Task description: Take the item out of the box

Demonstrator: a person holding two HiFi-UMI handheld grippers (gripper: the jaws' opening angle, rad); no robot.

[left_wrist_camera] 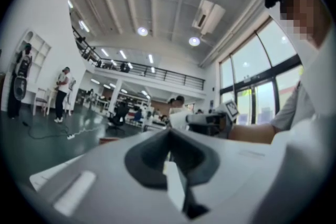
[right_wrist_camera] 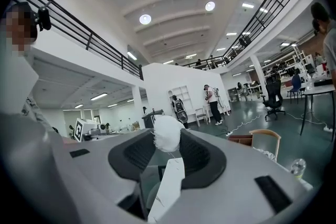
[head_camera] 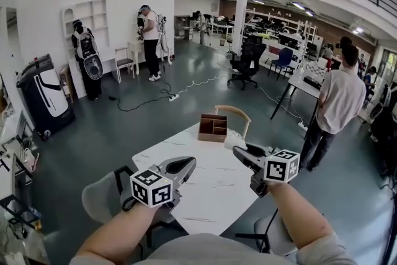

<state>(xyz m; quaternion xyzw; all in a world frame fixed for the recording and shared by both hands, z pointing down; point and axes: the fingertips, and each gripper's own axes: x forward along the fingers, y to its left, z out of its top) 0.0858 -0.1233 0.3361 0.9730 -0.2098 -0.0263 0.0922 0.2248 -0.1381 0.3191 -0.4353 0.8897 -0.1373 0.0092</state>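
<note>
A brown wooden box [head_camera: 213, 127] with open compartments stands at the far end of the white table [head_camera: 211, 189]. My right gripper [head_camera: 240, 152] hovers over the table, short of the box, and is shut on a small white crumpled ball [right_wrist_camera: 167, 134] pinched at the jaw tips. The box [right_wrist_camera: 240, 139] shows low and to the right in the right gripper view. My left gripper [head_camera: 185, 164] is held over the table's near left part. Its dark pads [left_wrist_camera: 157, 152] meet with nothing between them. In the left gripper view the right gripper [left_wrist_camera: 206, 119] shows straight ahead.
A wooden chair [head_camera: 236, 112] stands behind the box, and grey chairs [head_camera: 102, 195] are at the table's near sides. A person [head_camera: 338, 102] stands at a desk to the right. A black office chair [head_camera: 248, 62], floor cables [head_camera: 180, 93] and more people are farther back.
</note>
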